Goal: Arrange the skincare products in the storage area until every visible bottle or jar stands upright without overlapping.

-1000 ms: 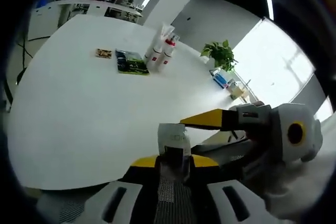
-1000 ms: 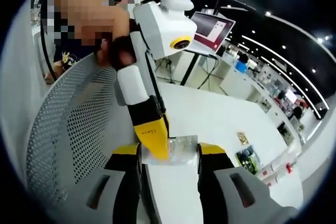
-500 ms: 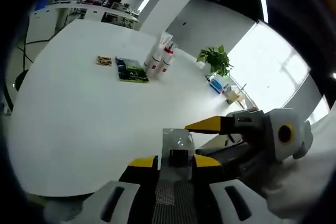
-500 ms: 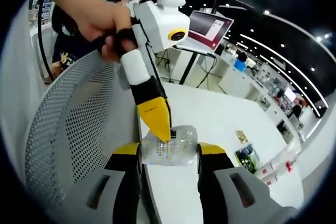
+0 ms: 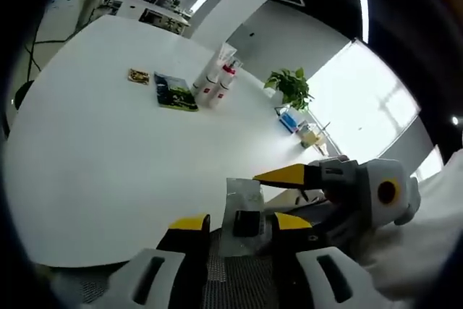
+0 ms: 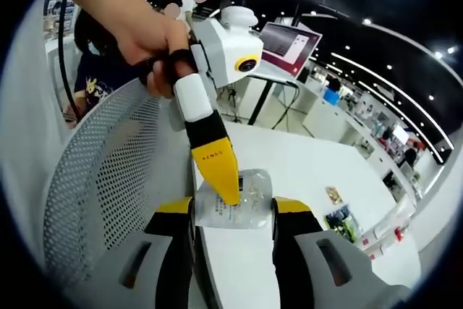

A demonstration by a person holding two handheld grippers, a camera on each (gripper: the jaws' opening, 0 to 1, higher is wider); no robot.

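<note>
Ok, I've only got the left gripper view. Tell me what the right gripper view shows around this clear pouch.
Observer: The clear pouch spans the gap between the jaws of the right gripper. The yellow tip of the left gripper lies over it.
Operator: Now say what's holding the left gripper.
Observer: A hand is wrapped around its upper end.
Operator: Name what's behind it.
Observer: A screen lit pink stands beyond the table edge.
</note>
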